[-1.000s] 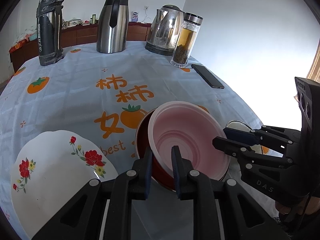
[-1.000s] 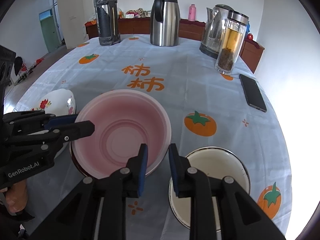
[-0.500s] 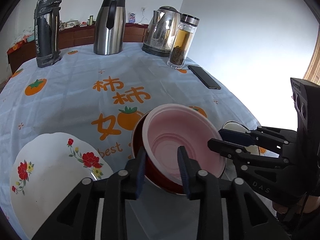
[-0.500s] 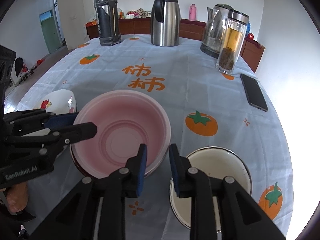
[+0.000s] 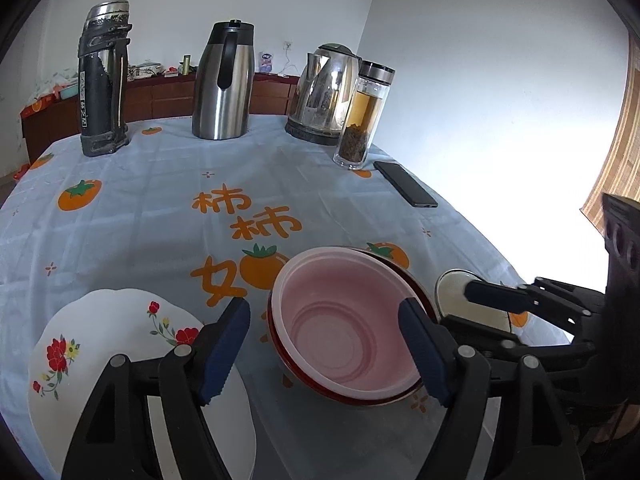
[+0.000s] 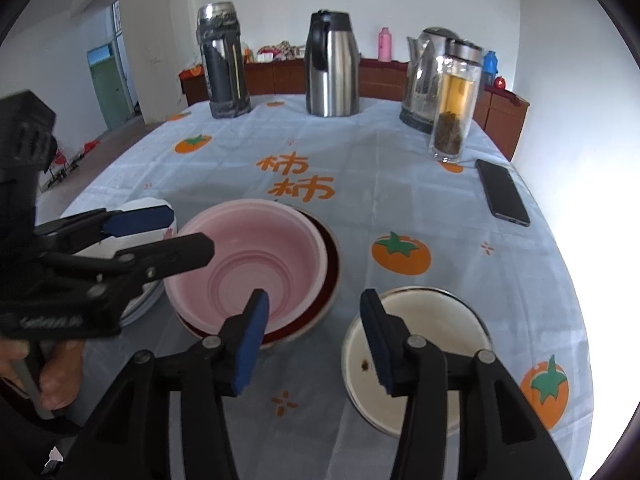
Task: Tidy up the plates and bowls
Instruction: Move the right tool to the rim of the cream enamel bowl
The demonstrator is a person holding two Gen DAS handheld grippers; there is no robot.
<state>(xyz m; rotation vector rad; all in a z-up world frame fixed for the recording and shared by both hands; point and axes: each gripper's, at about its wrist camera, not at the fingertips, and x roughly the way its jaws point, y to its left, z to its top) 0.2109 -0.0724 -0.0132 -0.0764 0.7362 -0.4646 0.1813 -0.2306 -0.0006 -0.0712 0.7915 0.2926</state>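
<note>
A pale pink bowl (image 5: 344, 328) sits nested inside a dark red bowl (image 6: 331, 256) near the front edge of a table covered by a light blue cloth (image 5: 160, 208) printed with orange persimmons. A second ago both grippers were pinched on the pink bowl's rim, one at each side; now both have let go and the bowl rests freely in the red one.

The left gripper (image 5: 324, 344) has its jaws opening, spread wide to either side of the bowls with no pad touching them. The right gripper (image 6: 314, 340) is also opening; its left finger (image 6: 252, 340) hangs over the pink bowl's near rim and its right finger over a cream enamel bowl (image 6: 440, 320), gripping neither. It has lifted slightly.

The cream bowl stands just right of the stacked pair. A white plate with red flowers (image 5: 100, 340) lies to their left. A hand (image 6: 44, 376) holds the left gripper's handle.

Farther back stand a dark flask (image 5: 102, 80), a steel jug (image 5: 224, 84), an electric kettle (image 5: 324, 92) and a glass tea bottle (image 5: 362, 116). A black phone (image 5: 404, 184) lies beside the bottle.
</note>
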